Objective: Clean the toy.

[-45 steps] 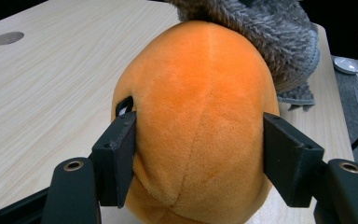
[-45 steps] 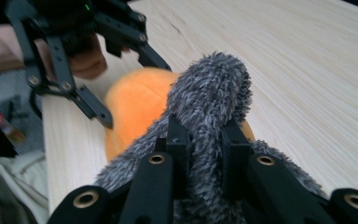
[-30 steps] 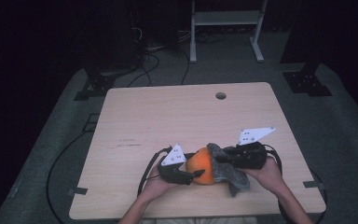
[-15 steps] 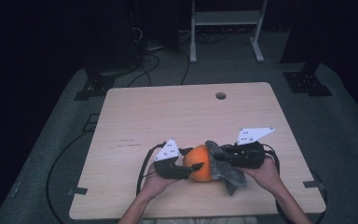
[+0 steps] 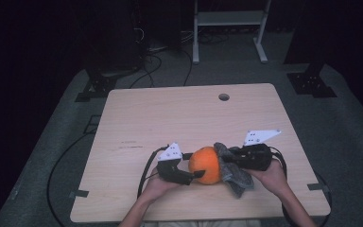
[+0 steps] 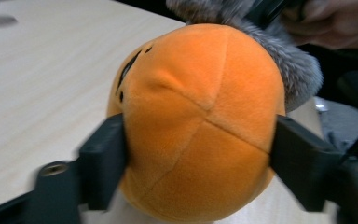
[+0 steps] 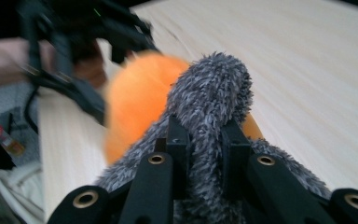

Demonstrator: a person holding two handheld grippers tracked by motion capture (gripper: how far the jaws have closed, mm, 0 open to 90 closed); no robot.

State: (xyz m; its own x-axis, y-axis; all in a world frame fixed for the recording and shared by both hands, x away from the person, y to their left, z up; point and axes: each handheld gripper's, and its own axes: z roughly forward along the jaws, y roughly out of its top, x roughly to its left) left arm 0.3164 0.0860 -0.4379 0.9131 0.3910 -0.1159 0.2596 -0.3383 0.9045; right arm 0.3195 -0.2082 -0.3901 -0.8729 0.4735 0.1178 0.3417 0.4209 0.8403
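Observation:
An orange plush ball (image 5: 207, 164) lies near the table's front edge, with a grey fuzzy cloth (image 5: 236, 175) against its right side. My left gripper (image 5: 199, 174) comes at it from the left. In the left gripper view the ball (image 6: 196, 121) sits between the two jaws, which have just been opening and still touch both its sides (image 6: 198, 163). My right gripper (image 5: 227, 158) is shut on a fold of the grey cloth (image 7: 212, 84), pinched tight between its jaws (image 7: 205, 140). The orange ball (image 7: 135, 98) shows blurred behind the fold.
The light wooden table (image 5: 170, 118) has a round cable hole (image 5: 223, 97) at the back. Dark floor with cables and a white stand (image 5: 229, 28) lies beyond it. Both of the person's hands rest at the front edge.
My left gripper has shifted slightly left and the ball has turned a little between the grippers. The right gripper has kept its hold on the grey cloth.

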